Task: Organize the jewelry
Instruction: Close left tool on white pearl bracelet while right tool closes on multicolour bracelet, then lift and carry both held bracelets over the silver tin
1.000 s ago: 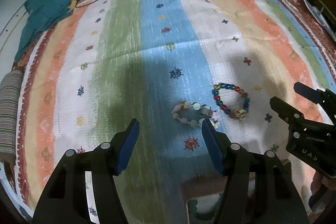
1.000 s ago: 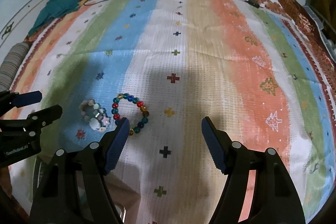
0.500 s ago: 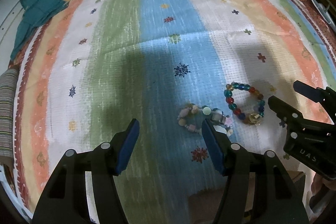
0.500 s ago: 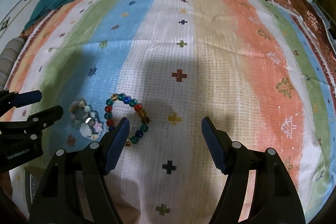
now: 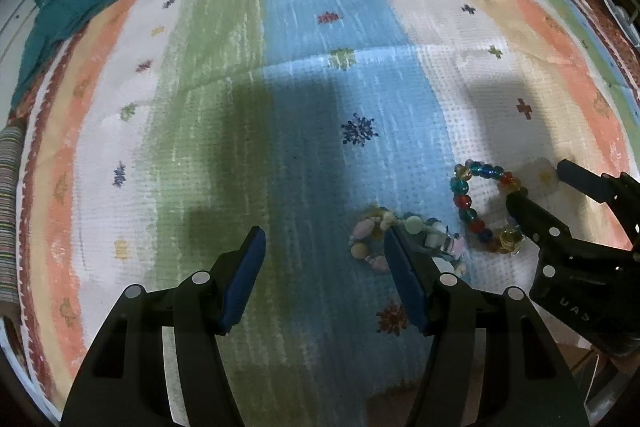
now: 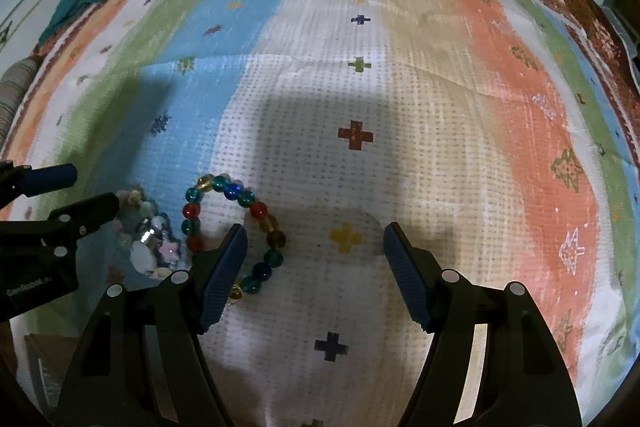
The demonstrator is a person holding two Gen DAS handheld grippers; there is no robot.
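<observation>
I see the striped woven cloth (image 6: 400, 107) carrying everything. My left gripper (image 5: 322, 241) and right gripper (image 6: 316, 239) both have jaws spread, gripping nothing. The multicoloured glass-bead bracelet (image 6: 236, 227) and pastel charm bracelet (image 5: 404, 239) lie side by side, nearer both grippers than a second ago.

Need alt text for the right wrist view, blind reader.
Two beaded bracelets lie side by side on a striped cloth: a glass bead bracelet and a pastel charm bracelet. The open right gripper straddles the first; the open left gripper reaches toward the second.
</observation>
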